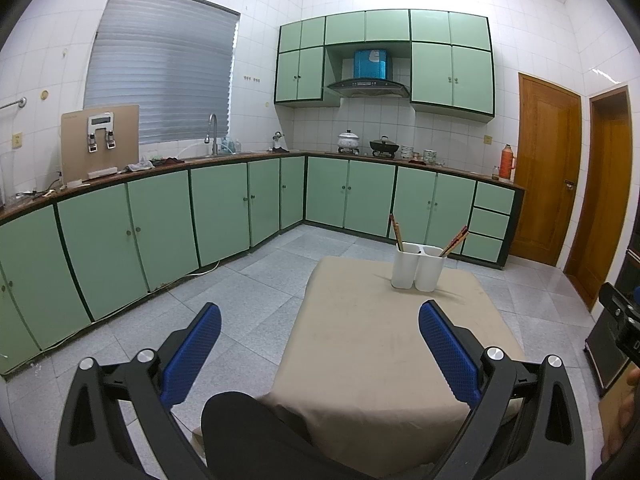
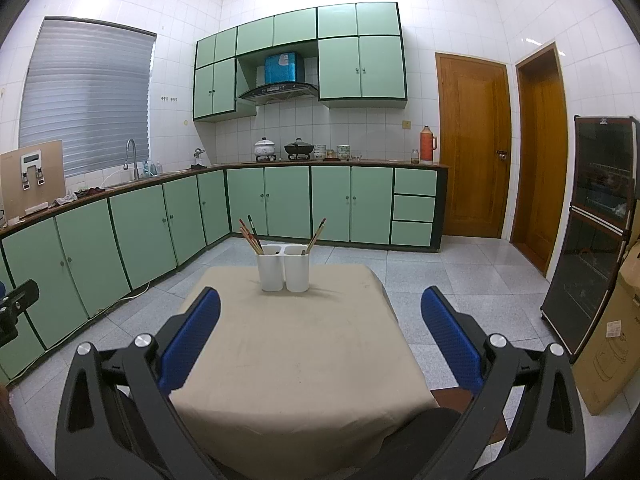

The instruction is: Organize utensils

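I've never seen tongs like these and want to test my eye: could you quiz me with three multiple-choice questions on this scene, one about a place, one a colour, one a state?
1. Where does the white two-cup holder stand?
A. On the far part of the beige-covered table
B. On the kitchen counter
C. On the floor

2. What colour are the pads on the tongs?
A. Red
B. Blue
C. Green

3. How are the left tongs and right tongs set?
A. Both spread open, empty
B. Both shut on chopsticks
C. One open, one shut

Answers: 1 A, the holder sits on the cloth toward its far edge. 2 B, all four pads are blue. 3 A, the chopsticks are in the cups.
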`<state>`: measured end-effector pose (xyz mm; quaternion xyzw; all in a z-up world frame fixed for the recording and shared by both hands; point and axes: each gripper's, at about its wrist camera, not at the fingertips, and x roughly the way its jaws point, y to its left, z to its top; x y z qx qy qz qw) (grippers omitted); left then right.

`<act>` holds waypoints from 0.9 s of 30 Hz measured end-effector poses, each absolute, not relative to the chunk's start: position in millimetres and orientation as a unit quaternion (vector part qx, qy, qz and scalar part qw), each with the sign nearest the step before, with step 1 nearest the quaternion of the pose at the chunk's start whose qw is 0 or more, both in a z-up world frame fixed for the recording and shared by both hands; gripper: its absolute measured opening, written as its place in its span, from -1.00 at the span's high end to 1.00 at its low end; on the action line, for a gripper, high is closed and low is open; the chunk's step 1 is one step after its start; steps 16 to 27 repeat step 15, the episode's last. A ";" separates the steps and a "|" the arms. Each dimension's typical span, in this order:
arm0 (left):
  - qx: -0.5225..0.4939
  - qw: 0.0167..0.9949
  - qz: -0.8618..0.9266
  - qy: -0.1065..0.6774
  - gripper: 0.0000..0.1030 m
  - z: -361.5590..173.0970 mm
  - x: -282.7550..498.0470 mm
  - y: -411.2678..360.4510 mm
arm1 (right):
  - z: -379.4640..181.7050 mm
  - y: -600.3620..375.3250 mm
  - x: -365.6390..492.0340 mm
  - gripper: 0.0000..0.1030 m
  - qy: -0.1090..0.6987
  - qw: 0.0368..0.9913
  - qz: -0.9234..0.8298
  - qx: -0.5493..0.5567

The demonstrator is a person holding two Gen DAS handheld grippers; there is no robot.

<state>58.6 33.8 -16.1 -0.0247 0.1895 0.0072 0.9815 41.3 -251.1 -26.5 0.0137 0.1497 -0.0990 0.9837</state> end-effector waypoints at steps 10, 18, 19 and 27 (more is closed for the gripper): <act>-0.026 0.981 0.009 0.190 -0.88 -15.4 60.6 35.4 | -28.3 -251.2 41.6 -0.89 0.150 0.984 -0.099 0.014; -0.028 0.982 0.010 0.188 -0.88 -14.6 59.0 37.9 | -29.2 -251.2 41.3 -0.89 0.150 0.984 -0.100 0.015; -0.028 0.982 0.010 0.188 -0.88 -14.6 59.0 37.9 | -29.2 -251.2 41.3 -0.89 0.150 0.984 -0.100 0.015; -0.028 0.982 0.010 0.188 -0.88 -14.6 59.0 37.9 | -29.2 -251.2 41.3 -0.89 0.150 0.984 -0.100 0.015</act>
